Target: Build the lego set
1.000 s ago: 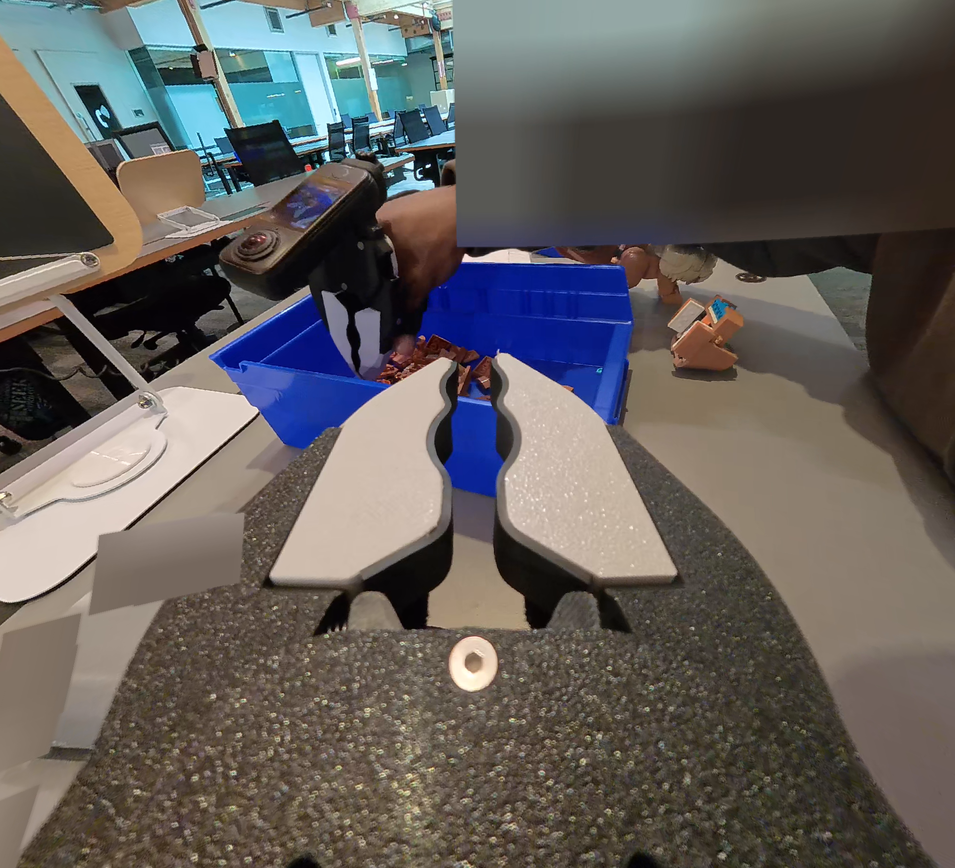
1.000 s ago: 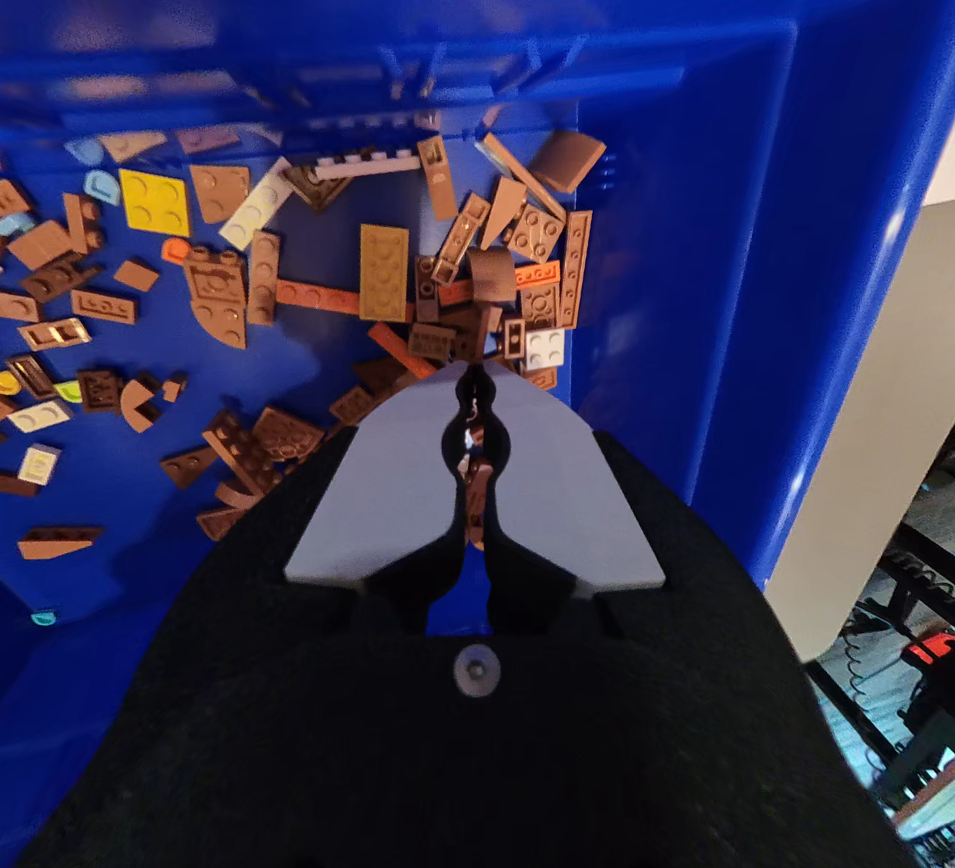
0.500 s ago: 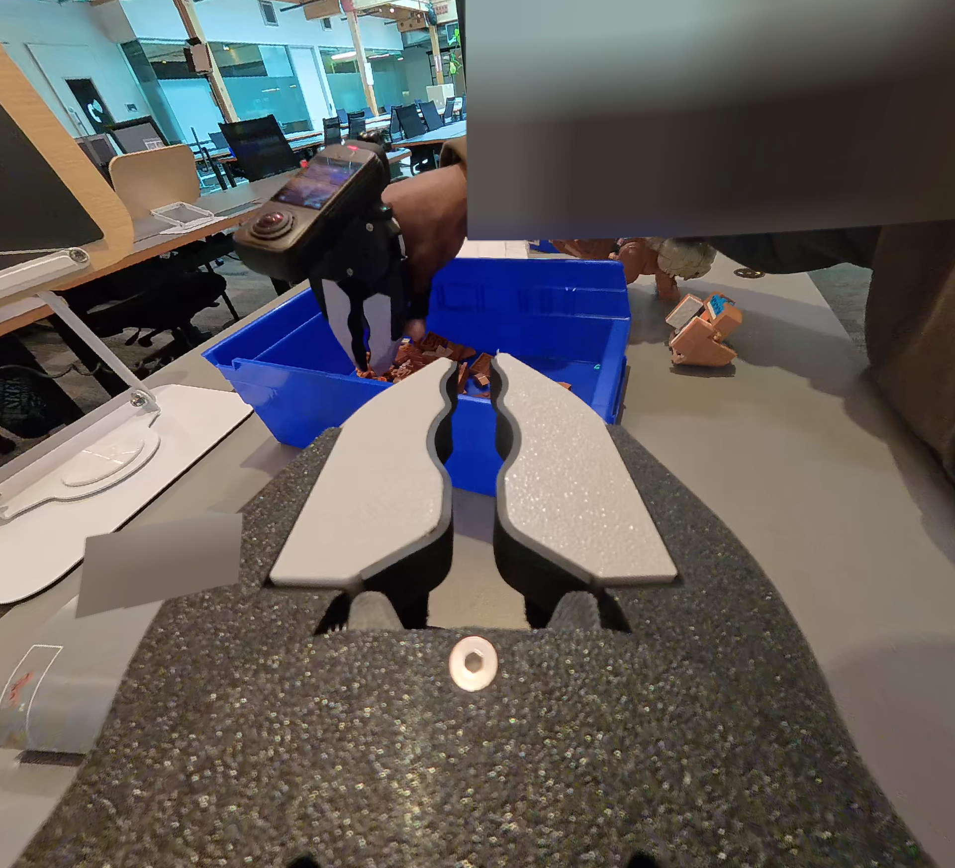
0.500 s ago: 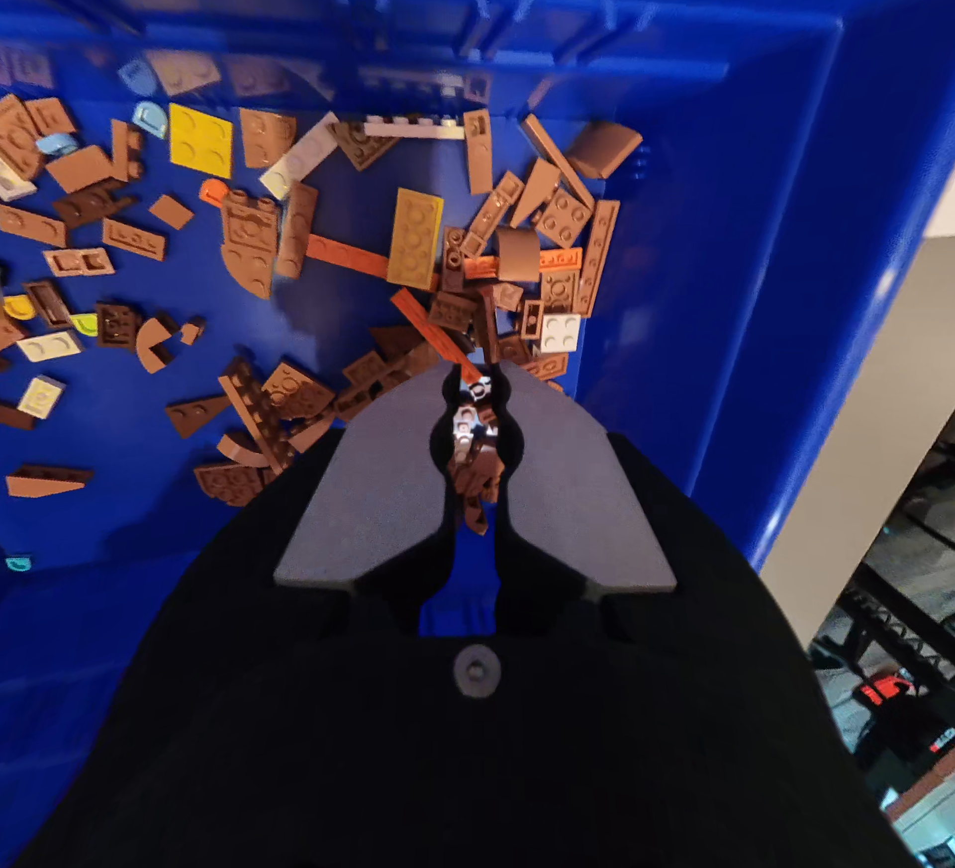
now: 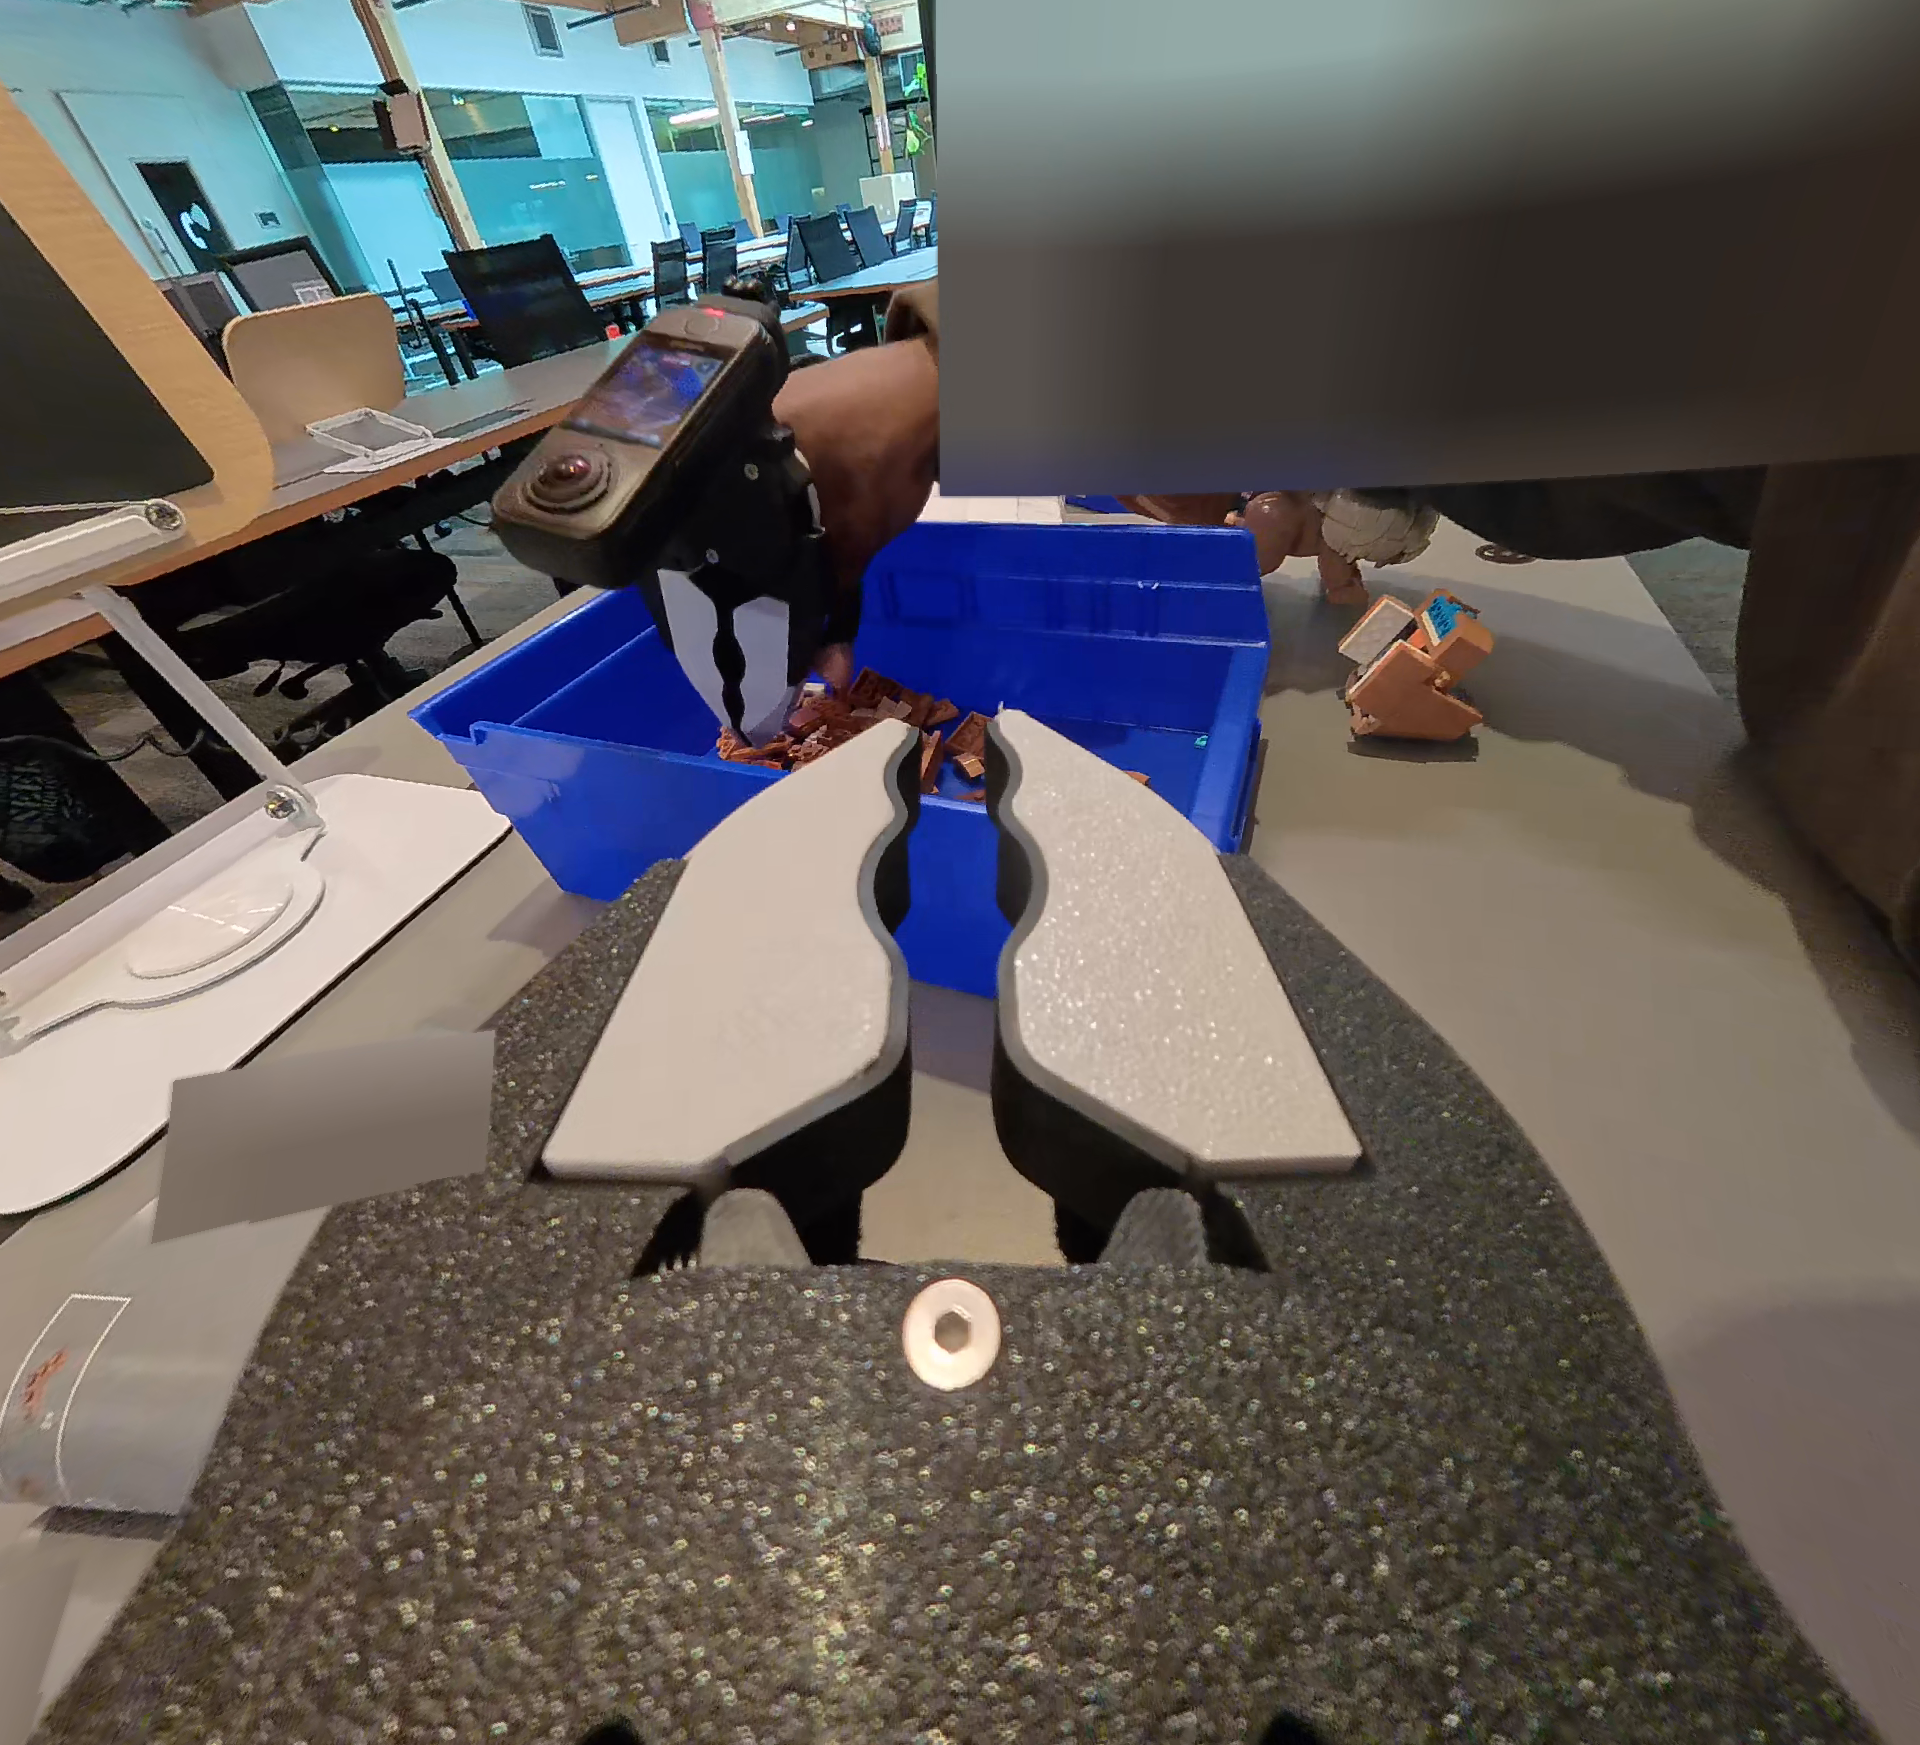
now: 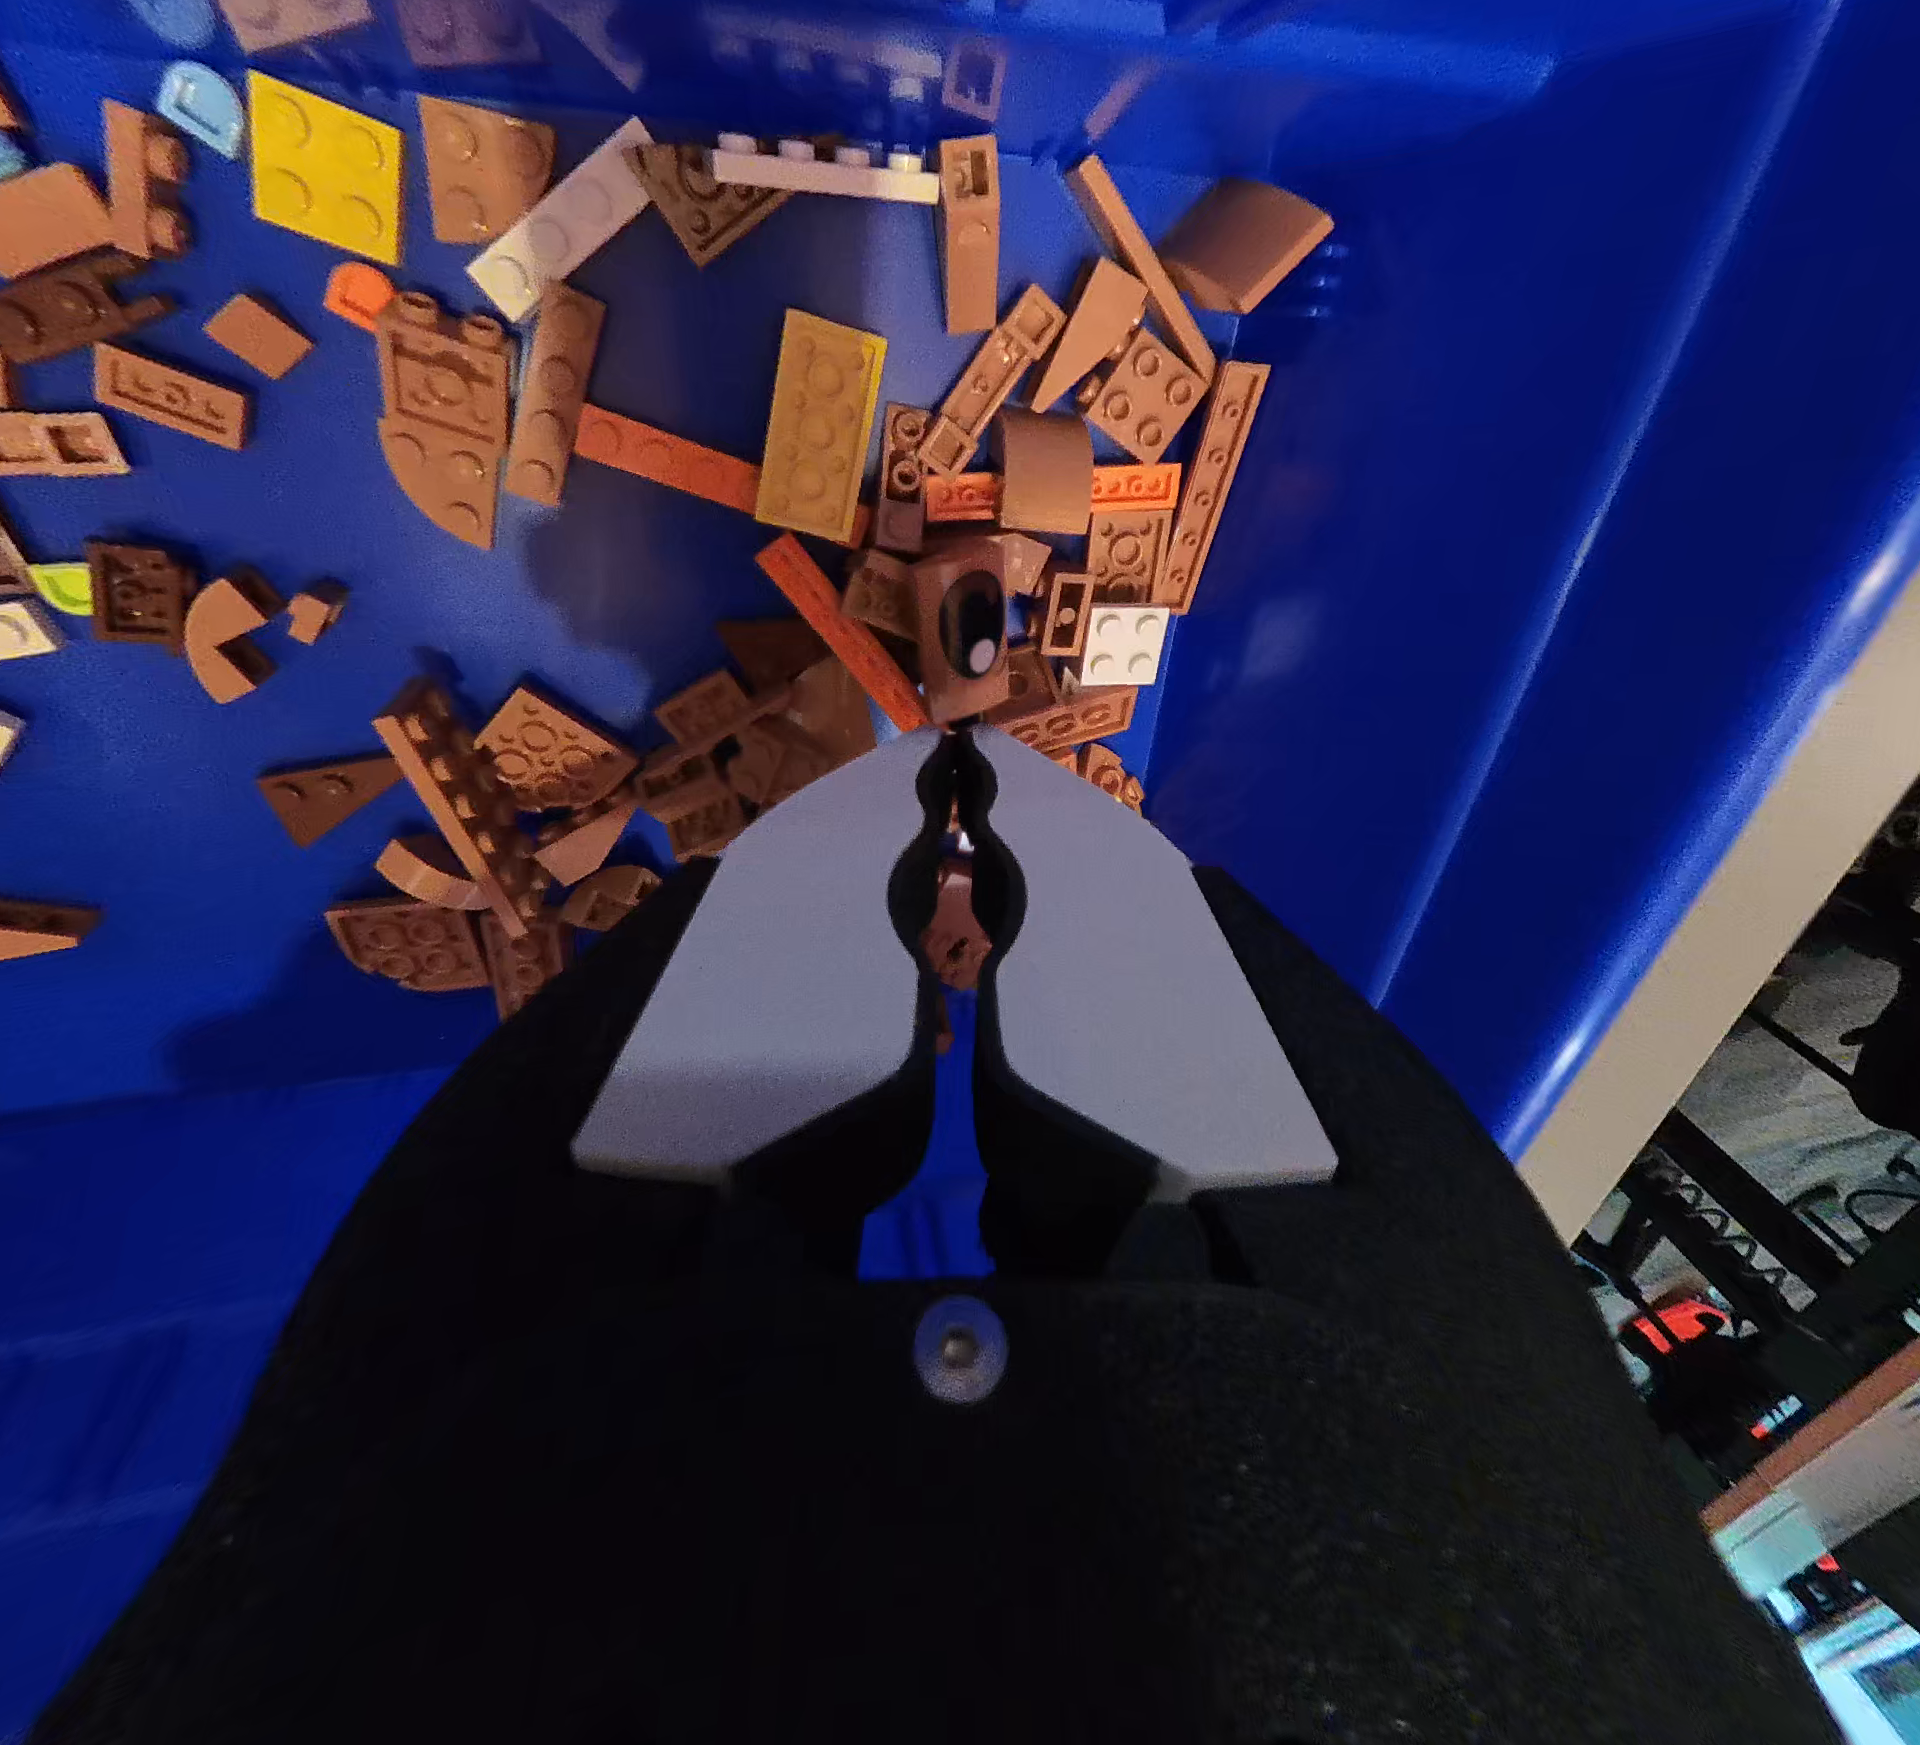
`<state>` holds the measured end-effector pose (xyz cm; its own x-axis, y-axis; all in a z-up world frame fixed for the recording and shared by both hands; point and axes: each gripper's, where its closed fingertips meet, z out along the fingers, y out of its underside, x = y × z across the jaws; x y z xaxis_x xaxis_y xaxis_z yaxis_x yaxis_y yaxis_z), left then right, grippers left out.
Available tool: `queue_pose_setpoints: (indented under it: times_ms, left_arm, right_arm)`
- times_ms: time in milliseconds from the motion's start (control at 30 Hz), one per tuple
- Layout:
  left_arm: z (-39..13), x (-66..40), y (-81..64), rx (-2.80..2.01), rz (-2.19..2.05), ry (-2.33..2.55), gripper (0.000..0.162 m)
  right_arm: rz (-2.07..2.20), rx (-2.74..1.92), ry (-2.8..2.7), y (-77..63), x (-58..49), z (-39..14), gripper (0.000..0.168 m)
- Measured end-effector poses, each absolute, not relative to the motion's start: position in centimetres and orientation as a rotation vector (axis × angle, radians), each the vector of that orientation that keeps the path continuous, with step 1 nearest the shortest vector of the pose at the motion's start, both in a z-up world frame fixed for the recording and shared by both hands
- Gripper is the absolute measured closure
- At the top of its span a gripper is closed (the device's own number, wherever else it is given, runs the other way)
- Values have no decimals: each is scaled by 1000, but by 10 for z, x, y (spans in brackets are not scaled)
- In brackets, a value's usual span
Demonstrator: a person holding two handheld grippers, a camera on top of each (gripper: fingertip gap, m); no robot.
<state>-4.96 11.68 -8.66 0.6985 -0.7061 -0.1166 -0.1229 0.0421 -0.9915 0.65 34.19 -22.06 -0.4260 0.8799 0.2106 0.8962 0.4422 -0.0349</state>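
Note:
My right gripper (image 6: 956, 737) is inside the blue bin (image 6: 1455, 552), over a heap of loose brown, orange, yellow and white lego pieces. Its jaws are shut on a small brown brick with a printed eye (image 6: 966, 641), which sticks out past the tips. In the left wrist view the right gripper (image 5: 740, 724) points down into the bin (image 5: 1039, 646). My left gripper (image 5: 954, 734) hovers over the table in front of the bin, fingers a narrow gap apart and empty.
A partly built tan lego piece (image 5: 1413, 677) lies on the grey table right of the bin. A brown lego figure (image 5: 1320, 532) stands behind it. A white stand base (image 5: 208, 916) lies to the left. A person's hand holds the right gripper. The gap from one gripper's tips to the other's is roughly 25 cm.
The right gripper has lifted a little from the heap, and the brown eye brick now shows at its tips. The left gripper has held its place and gap.

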Motion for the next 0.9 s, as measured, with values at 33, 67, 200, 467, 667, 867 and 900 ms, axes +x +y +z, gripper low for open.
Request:
queue_pose_setpoints:
  times_ms: [33, 67, 200, 467, 667, 867, 900]
  left_arm:
    - [-87, -49, 117, -1489, -510, 720, 151]
    - [-87, -49, 117, -1490, -511, 720, 151]
    - [-88, -49, 117, -1491, -511, 721, 151]
    - [-86, -51, 117, -1489, -509, 716, 151]
    - [-87, -51, 117, -1490, -506, 717, 151]
    - [-88, -51, 117, -1493, -509, 716, 151]
    - [-88, -51, 117, -1493, -510, 717, 151]
  right_arm:
    - [-110, -1553, -2487, 342, 6, -218, 168]
    - [-97, -1546, -2484, 341, 5, -216, 168]
    - [-69, -1500, -2522, 336, 0, -219, 155]
    - [-107, -1521, -2581, 338, -4, -236, 147]
    - [-199, -1527, -2572, 348, 3, -236, 163]
    - [-317, -1558, -2572, 355, 27, -224, 163]
    - [-331, -1569, -2584, 354, 32, -223, 163]
